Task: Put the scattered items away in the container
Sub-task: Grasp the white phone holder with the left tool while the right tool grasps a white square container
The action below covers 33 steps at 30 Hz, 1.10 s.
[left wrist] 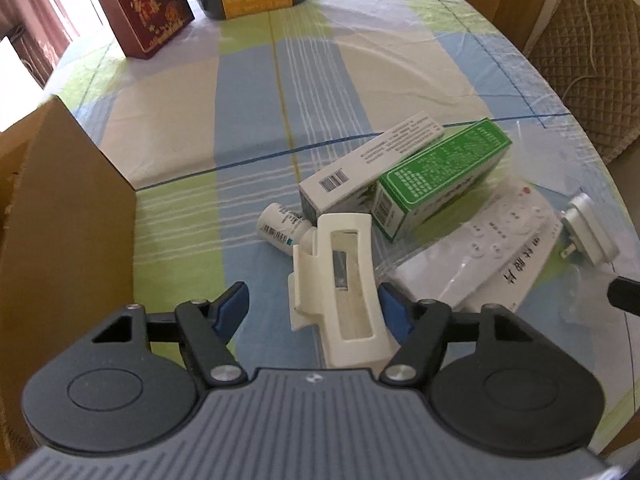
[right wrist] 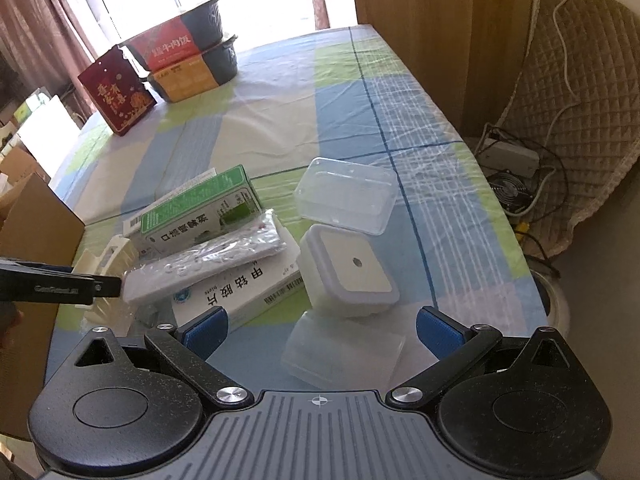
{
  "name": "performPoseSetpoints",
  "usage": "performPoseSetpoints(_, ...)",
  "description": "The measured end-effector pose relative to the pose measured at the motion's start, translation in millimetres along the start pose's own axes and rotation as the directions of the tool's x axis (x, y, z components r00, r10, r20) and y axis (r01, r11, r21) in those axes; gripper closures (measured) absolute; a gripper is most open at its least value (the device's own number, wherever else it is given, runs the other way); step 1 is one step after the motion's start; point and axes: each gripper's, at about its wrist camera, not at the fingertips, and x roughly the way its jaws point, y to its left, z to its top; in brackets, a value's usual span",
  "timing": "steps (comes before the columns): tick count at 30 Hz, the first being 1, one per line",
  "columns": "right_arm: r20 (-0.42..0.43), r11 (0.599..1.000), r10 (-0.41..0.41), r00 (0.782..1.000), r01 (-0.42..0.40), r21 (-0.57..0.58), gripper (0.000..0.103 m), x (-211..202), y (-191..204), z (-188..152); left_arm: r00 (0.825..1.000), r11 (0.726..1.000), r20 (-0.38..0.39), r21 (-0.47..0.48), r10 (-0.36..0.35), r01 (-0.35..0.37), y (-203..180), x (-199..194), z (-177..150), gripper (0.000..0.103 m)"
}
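In the left wrist view my left gripper (left wrist: 314, 310) is open around a cream plastic holder (left wrist: 344, 280) lying on the cloth; its right pad (left wrist: 394, 312) is close against the holder. Beyond lie a small pill bottle (left wrist: 280, 228), a white carton (left wrist: 372, 160), a green carton (left wrist: 440, 172) and a wrapped remote (left wrist: 492, 232). The cardboard container (left wrist: 60, 220) stands at the left. My right gripper (right wrist: 322, 332) is open above a clear plastic lid (right wrist: 344, 356), just short of a white square night light (right wrist: 348, 268). A clear tub (right wrist: 346, 196) lies behind it.
A white medicine box (right wrist: 240, 292) lies under the remote (right wrist: 208, 260). A red gift box (right wrist: 116, 92) and stacked food bowls (right wrist: 192, 60) stand at the far end. The table edge (right wrist: 500, 208) drops to a quilted chair (right wrist: 580, 120), cables and a fan on the right.
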Motion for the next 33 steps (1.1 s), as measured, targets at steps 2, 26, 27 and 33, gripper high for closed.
performPoseSetpoints(2,0.004,1.000,0.005,1.000,-0.005,-0.003,0.000,1.7,-0.9,0.9,1.000,1.000,-0.010,-0.019,-0.025,0.025,3.2,6.2,0.6,0.051)
performPoseSetpoints(26,-0.027,0.993,-0.023,0.999,0.020,-0.115,0.022,47.8,-10.3,21.5,0.987,0.986,0.124,-0.121,-0.101,0.116,33.3,-55.1,-15.3,0.062)
performPoseSetpoints(27,-0.036,0.990,-0.036,0.999,0.031,-0.136,0.026,52.7,-8.8,22.0,0.987,0.986,0.122,-0.122,-0.101,0.116,33.3,-54.8,-16.0,0.062)
performPoseSetpoints(33,-0.044,0.955,-0.113,0.993,0.097,-0.280,0.044,65.5,5.5,15.5,0.987,0.985,0.123,-0.127,-0.103,0.119,33.9,-57.4,-18.6,0.062)
